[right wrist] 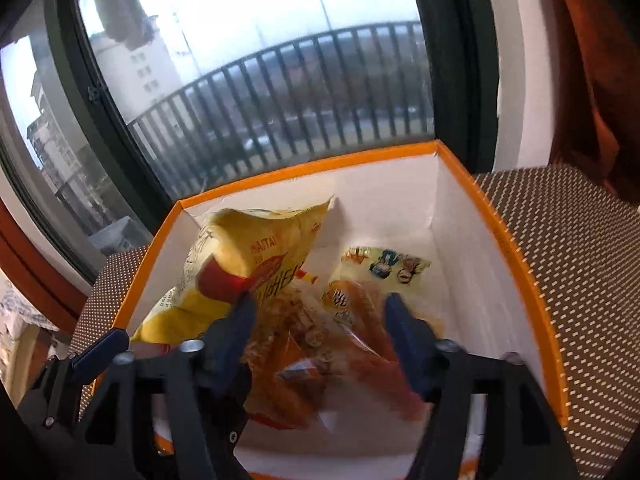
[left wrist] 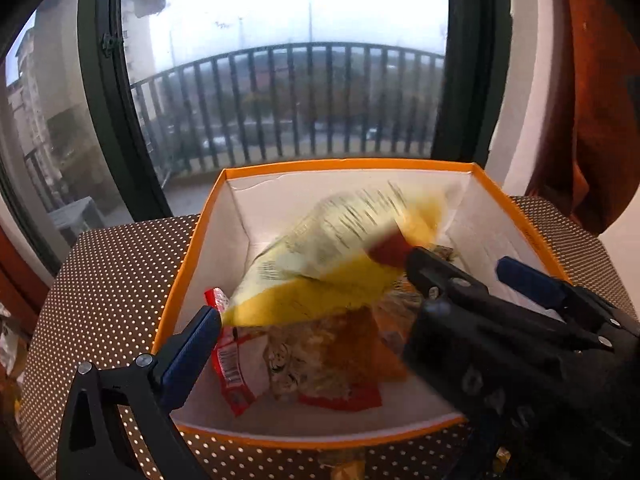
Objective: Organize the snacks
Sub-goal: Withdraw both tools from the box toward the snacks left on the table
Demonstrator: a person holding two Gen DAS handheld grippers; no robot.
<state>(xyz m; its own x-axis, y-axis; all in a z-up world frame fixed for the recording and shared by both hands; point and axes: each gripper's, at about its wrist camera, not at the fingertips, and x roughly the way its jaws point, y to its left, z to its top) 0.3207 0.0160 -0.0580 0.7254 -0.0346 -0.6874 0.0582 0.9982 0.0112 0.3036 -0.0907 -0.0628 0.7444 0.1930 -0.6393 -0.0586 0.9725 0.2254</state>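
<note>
Both hand-held grippers gape wide, left [left wrist: 356, 292], right [right wrist: 320, 316]; one yellow bag [right wrist: 248, 256] over orange box [right wrist: 516, 256].

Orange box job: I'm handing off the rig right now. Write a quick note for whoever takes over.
Right gripper: open, inside the orange box, its fingers wide apart beside the yellow bag.
Left gripper: open; only one finger shows, at the box's near left corner.
Yellow bag: blurred, tilted on the other snack packets, gripped by neither.
Done: several packets boxed.
Left: let the bag settle, then withdraw; check the table around the box for leftovers.
</note>
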